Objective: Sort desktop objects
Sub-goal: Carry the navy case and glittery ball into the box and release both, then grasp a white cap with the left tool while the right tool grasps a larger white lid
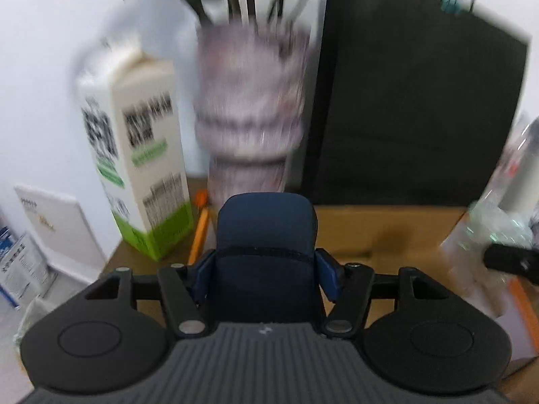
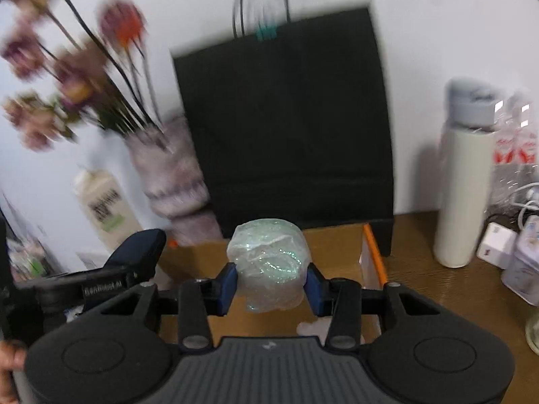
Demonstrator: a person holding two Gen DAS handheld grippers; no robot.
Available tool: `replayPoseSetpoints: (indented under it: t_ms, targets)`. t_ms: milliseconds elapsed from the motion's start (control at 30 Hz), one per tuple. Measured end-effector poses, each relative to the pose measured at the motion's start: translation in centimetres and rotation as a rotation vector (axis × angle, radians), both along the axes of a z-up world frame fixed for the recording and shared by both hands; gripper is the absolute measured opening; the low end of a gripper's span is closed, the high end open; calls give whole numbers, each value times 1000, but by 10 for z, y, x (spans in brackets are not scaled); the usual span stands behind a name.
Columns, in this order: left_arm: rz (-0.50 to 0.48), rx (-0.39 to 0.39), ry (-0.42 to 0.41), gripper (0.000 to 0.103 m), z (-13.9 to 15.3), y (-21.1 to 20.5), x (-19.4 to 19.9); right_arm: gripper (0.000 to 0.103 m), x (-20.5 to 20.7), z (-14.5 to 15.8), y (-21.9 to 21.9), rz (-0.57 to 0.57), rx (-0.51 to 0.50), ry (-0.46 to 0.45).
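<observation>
My left gripper is shut on a dark blue zip case, held above the brown cardboard box. My right gripper is shut on a clear crumpled plastic-wrapped ball, held over the same box. The blue case and the left gripper also show at the left of the right wrist view. The wrapped ball shows blurred at the right edge of the left wrist view.
A black paper bag stands behind the box. A pale knitted vase with dried flowers and a milk carton stand at the left. A white bottle, chargers and a small tin stand on the wooden desk at right.
</observation>
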State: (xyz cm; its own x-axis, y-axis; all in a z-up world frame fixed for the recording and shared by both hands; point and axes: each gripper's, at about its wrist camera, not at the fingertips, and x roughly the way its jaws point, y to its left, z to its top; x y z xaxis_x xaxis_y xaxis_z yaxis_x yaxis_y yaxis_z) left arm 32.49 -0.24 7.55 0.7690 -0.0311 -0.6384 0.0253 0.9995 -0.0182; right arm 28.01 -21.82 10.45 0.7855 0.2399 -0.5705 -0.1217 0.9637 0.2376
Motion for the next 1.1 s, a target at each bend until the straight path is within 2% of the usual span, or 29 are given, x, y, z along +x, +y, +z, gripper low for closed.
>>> replayPoseSetpoints:
  t_ms: [67,200,300,367,433,500,533,567,633,700,800,1000,1100]
  targets:
    - [7,46,57,63,-14,-5,14,42,35,-17,14,39,-20,94]
    - [-2,65,136,64,-27,-9,34,42,81,-56,41,106,-46,251]
    - [16,56,220,64,-32,-5,49,43,97,-78,52,104,26,315]
    - [26,48,213,67,-30,0,47,47,101,-85,53,88,78,333]
    - [15,-7,202,70,-24,11,42,56,101,-84,50,91,133,338]
    - [7,-78,172,84,-12,21,35,74,99,-78,41,98,226,318]
    - [5,-98,151,90,-4,25,29,77,94,-72,36,98,265,288]
    - [-2,-97,129,90,3,27,24,78,91,-68,33,93,272,265]
    - [-4,-71,88,95,15,27,14,78,80,-56,32,63,228,223]
    - [12,-35,62,98,27,27,6,78,67,-46,34,44,140,201]
    - [23,-3,64,99,38,29,-16,78,48,-33,33,49,42,199]
    - [13,25,75,103,41,34,-72,79,-2,-8,2,31,-53,166]
    - [2,14,75,103,42,35,-106,81,-33,-1,-7,12,-97,142]
